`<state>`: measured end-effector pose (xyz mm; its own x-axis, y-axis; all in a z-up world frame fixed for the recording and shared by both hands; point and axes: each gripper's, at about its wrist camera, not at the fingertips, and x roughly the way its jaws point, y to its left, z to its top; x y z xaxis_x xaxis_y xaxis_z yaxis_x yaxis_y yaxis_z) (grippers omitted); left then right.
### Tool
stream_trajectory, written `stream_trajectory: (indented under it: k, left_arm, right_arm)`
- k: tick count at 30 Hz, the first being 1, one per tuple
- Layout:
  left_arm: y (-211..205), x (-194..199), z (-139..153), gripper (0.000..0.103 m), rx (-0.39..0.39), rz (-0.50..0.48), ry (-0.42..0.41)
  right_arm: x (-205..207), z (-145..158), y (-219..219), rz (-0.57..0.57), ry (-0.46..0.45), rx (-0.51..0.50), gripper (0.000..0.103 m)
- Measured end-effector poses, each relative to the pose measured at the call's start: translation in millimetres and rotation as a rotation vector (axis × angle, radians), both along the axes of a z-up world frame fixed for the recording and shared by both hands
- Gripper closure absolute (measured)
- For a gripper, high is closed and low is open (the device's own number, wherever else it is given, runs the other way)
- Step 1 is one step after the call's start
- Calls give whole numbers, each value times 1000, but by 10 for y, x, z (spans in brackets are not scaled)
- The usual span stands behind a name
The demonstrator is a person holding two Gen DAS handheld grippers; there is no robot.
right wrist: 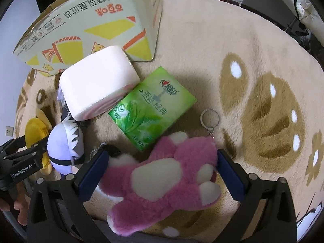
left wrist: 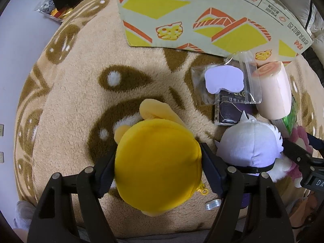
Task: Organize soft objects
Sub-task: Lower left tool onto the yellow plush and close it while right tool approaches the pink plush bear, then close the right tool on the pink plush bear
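Two pairs of tongs work low over a beige rug point(right wrist: 212, 60). The left tongs point(left wrist: 158, 172) pinch a round yellow plush point(left wrist: 158, 162), its ears pointing away from the camera. Just right of it sits a white and lilac plush point(left wrist: 251, 143). The right tongs point(right wrist: 162, 174) straddle a pink plush bear point(right wrist: 168, 182), which lies slantwise on the rug with its long axis running from near left to far right; whether the pads press it I cannot tell. Beyond the bear lie a green tissue pack point(right wrist: 151, 109) and a keyring point(right wrist: 210, 119), then a pale pink roll point(right wrist: 97, 81) resting against a printed cardboard box point(right wrist: 91, 24).
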<state>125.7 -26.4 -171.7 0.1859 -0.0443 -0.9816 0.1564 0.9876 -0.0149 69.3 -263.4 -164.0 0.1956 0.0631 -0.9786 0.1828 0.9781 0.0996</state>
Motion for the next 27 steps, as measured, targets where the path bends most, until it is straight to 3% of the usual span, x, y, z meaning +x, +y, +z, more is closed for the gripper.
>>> stream_trajectory:
  k: [4,8,13,15,19,20,23,27]
  left_arm:
    - [18,-40,77,34,-7,4,-20]
    - [37,-85,160,40,-28,13,-55]
    - [63,-106,230,41,-27,15,-73]
    - [74,-117,258,40,-23,21,-79]
    - [106,-134,342,40,-25,38,-96]
    - [69,-160,335,40,-23,41,-100]
    - [62,-190,366,40,-22,39,-120]
    - [21,-234,431,40,-24,35,-149]
  right_arm:
    - [-13,-19,23,12,5,-8,1]
    - [-50,-2,-27,-18,3,-43,25]
    - [-68,-17,-65,-42,16,-16,23]
    - [-80,-50,-56,-53,43,-11,14]
    - [-125,-185,-133,-113,105,67,10]
    - [-129,-173,-145,-121,96,70,14]
    - [-131,-161,-154,-134,86,71,44]
    - [-126,-187,-165,-141,92,96,47]
